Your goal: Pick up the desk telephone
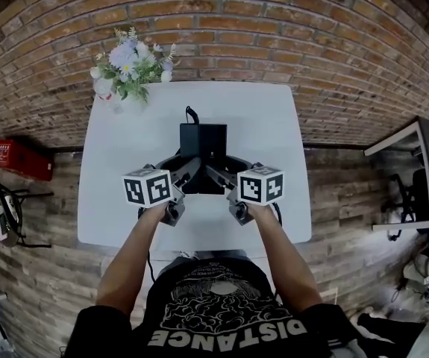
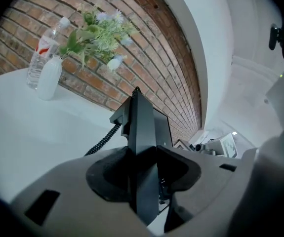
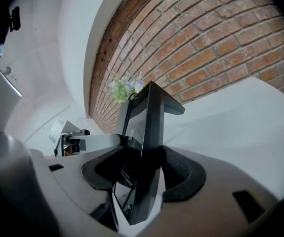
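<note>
Both tongs grip the desk telephone (image 1: 203, 142).
Left gripper (image 2: 142, 174) and right gripper (image 3: 145, 179) clamp its side edges. Its coiled cord (image 2: 102, 141) shows clearly only in the left gripper view. Its long axis runs near-to-far.

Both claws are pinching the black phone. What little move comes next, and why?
Probably raise both together, slow and level. The left gripper and right gripper are each shut on a side edge of the desk telephone, so the grip looks set. Its coiled cord trails onto the white table, so a jerk might tug it.
</note>
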